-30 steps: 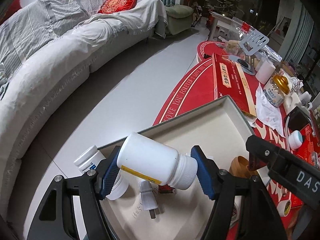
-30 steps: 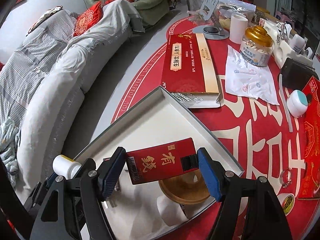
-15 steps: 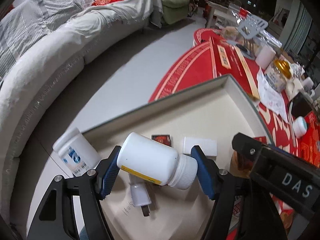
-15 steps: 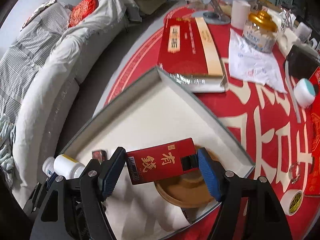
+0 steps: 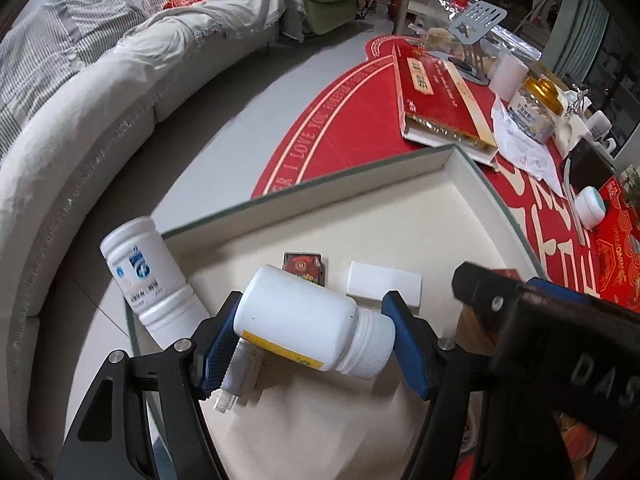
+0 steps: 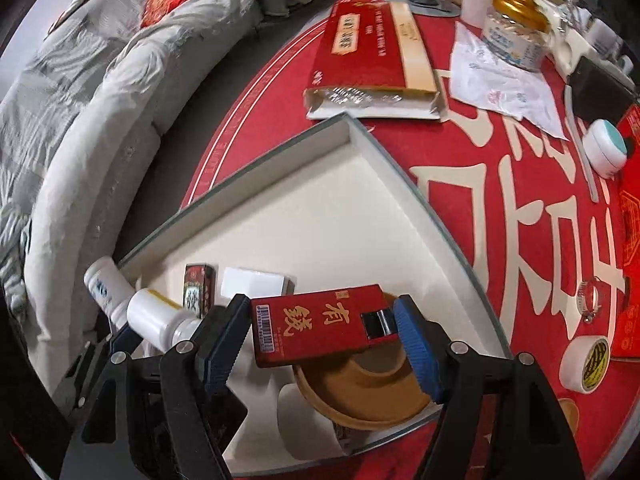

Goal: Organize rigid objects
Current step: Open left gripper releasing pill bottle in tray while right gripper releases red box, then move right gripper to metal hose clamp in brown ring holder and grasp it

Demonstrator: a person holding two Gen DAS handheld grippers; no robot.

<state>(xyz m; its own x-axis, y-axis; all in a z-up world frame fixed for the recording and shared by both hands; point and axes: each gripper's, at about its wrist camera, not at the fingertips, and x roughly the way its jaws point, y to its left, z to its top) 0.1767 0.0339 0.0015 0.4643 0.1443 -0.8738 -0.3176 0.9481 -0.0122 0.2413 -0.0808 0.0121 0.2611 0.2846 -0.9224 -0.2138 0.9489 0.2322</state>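
My left gripper [image 5: 311, 339] is shut on a white pill bottle [image 5: 304, 320], held sideways low over the cream tray [image 5: 304, 192]. My right gripper [image 6: 320, 332] is shut on a small red box with gold characters [image 6: 316, 326], above a brown dish [image 6: 360, 396] in the tray [image 6: 360, 148]. In the tray lie a small dark red pack [image 5: 303, 266], a white flat box [image 5: 384, 283], a white plug adapter [image 5: 240, 380] and an upright blue-labelled white bottle [image 5: 146, 280] at the corner.
The tray sits on a red table cover [image 6: 500, 208]. A long red carton [image 6: 368, 48], a gold-lidded jar [image 6: 512, 28], a round white-teal case [image 6: 604, 148], a tape roll [image 6: 584, 364] and crumpled paper [image 6: 500, 80] lie beyond. A grey sofa [image 5: 80, 92] curves at left.
Both grippers have sunk toward the tray with their loads still held. The tray and its contents look larger and nearer in both views.
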